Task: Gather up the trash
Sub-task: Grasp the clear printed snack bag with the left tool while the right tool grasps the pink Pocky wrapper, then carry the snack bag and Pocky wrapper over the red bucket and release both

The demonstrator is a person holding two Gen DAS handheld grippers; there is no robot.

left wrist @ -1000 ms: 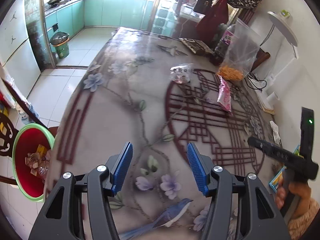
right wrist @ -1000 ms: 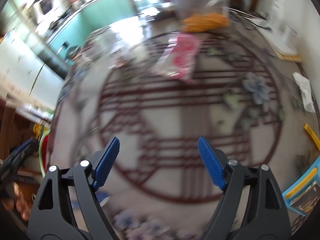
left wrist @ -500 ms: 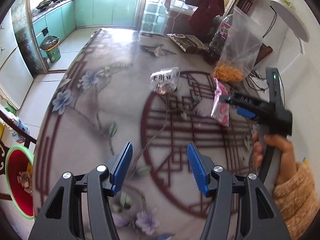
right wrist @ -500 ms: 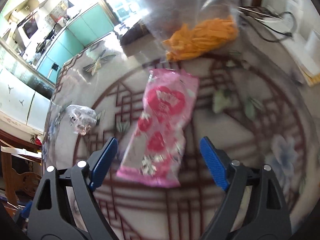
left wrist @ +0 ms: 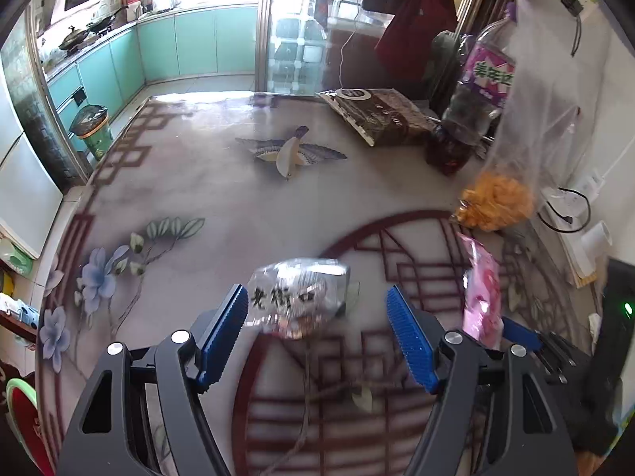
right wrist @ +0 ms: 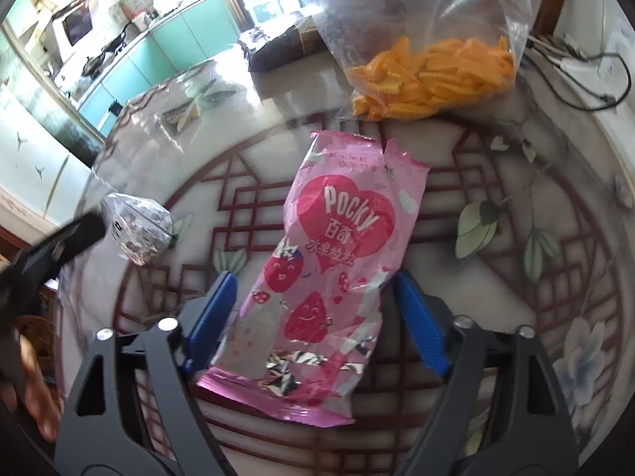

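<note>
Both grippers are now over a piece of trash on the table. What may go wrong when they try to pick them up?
1. The pink Pocky wrapper lies flat between the open right gripper; the fingers may slide over it.
2. The crumpled silver wrapper is light; the left gripper, jaws just opening, may push it away.

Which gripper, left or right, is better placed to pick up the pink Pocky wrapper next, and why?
Right. The right gripper is open and already straddles the pink Pocky wrapper, its jaws having just been closing. The left gripper, its jaws just opened wider, frames the crumpled silver wrapper instead.
</note>
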